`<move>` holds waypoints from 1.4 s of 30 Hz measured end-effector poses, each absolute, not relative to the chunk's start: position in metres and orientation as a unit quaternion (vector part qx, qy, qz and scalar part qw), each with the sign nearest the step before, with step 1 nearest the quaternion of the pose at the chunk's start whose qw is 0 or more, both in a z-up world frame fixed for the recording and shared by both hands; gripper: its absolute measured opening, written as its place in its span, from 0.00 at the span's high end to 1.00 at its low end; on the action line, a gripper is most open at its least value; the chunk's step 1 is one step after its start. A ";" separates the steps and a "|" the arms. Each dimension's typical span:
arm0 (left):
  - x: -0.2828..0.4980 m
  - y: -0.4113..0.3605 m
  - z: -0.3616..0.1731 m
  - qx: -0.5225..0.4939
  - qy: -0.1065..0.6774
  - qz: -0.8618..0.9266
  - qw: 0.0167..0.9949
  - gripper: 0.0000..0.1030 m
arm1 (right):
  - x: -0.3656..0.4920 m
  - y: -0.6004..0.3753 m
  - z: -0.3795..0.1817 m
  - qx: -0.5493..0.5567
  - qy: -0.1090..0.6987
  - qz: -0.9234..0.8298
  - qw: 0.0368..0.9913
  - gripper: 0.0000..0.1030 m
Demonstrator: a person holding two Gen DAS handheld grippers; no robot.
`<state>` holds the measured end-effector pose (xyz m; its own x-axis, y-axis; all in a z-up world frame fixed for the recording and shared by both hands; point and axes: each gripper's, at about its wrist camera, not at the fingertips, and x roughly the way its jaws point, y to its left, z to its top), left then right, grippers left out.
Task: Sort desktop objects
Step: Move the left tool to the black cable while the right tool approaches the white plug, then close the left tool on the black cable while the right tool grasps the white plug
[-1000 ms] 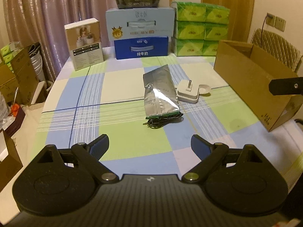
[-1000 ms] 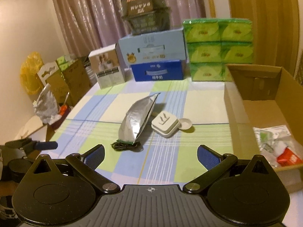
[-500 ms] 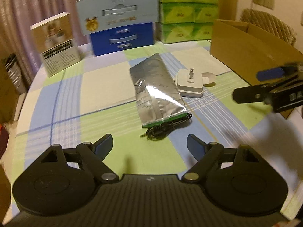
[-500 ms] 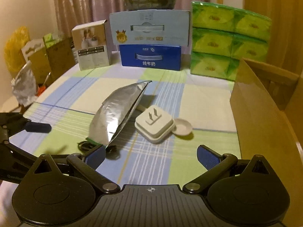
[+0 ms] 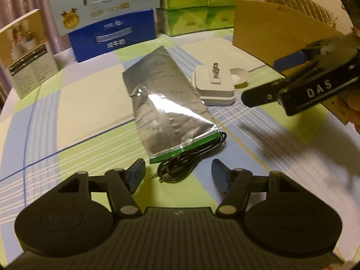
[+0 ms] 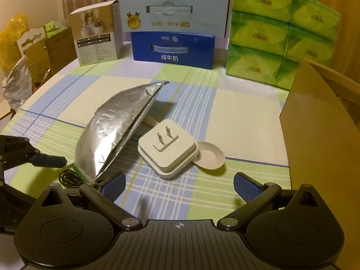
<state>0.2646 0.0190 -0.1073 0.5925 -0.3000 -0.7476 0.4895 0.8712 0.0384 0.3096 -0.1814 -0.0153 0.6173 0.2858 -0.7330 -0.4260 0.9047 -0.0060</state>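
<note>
Tablecloth (image 5: 90, 103): cable (image 5: 186, 162) clearer left.

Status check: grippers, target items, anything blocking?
Left gripper open, empty, over black cable. Right gripper open, empty, facing white charger. Foil bag overlaps cable; small dish touches charger.

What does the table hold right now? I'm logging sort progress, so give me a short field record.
left gripper: open, empty, low over the black cable
right gripper: open, empty, facing the white plug adapter
foil bag: flat on the checked tablecloth, green-edged end over the cable
adapter: prongs up, beside the foil bag
small white dish: touching the adapter's far side
cardboard box: on the right, contents hidden
</note>
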 end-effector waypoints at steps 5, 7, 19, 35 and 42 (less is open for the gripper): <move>0.270 0.017 -0.112 0.117 0.388 -0.240 0.882 0.51 | 0.310 -0.181 -0.017 -0.086 0.393 0.207 0.892 0.03; 0.270 0.016 -0.111 0.115 0.390 -0.241 0.881 0.62 | 0.309 -0.179 -0.017 -0.087 0.393 0.212 0.890 0.03; 0.258 0.013 -0.100 0.111 0.401 -0.191 0.889 0.79 | 0.310 -0.180 -0.014 -0.077 0.391 0.213 0.892 0.03; 0.255 0.025 -0.099 0.044 0.420 -0.179 0.888 0.80 | 0.323 -0.160 -0.025 -0.155 0.337 0.258 0.892 0.04; 0.268 0.032 -0.102 0.012 0.413 -0.147 0.899 0.80 | 0.339 -0.154 -0.034 -0.167 0.331 0.265 0.890 0.07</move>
<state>0.2685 0.0323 -0.1017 0.6149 -0.2544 -0.7464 0.2749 0.9563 -0.0995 0.3392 -0.1541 -0.0344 0.6407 0.3612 -0.6775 -0.5820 0.8041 -0.1217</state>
